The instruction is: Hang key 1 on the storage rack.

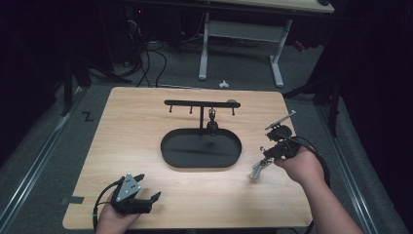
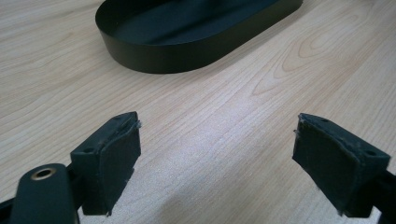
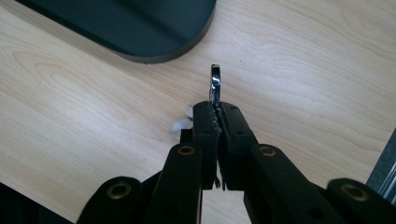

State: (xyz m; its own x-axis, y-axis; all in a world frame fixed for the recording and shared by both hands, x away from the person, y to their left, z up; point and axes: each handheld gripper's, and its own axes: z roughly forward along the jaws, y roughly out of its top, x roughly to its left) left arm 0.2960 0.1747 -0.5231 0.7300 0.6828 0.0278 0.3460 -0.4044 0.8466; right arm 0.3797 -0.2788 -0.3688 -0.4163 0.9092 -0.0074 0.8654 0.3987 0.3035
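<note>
My right gripper (image 1: pixel 267 155) hovers over the right side of the table, to the right of the black oval tray (image 1: pixel 171 157). Its jaws are shut on a thin shiny metal piece (image 3: pixel 215 81) that sticks out past the fingertips; in the high view a silvery part (image 1: pixel 257 170) hangs below them. In the right gripper view the gripper (image 3: pixel 218 106) is pressed tight on it, with a small white bit (image 3: pixel 185 122) beside the jaws. The left gripper (image 1: pixel 148 187) rests near the table's front left, open and holding nothing; its two pads (image 2: pixel 114 158) stand wide apart over bare wood.
From the tray rises a black stand with a hook bar (image 1: pixel 195 103); a small dark item (image 1: pixel 212 125) hangs from one hook. The tray's wall (image 2: pixel 154 56) lies ahead of the left gripper. A white desk frame (image 1: pixel 204 48) and cables stand on the floor beyond the table.
</note>
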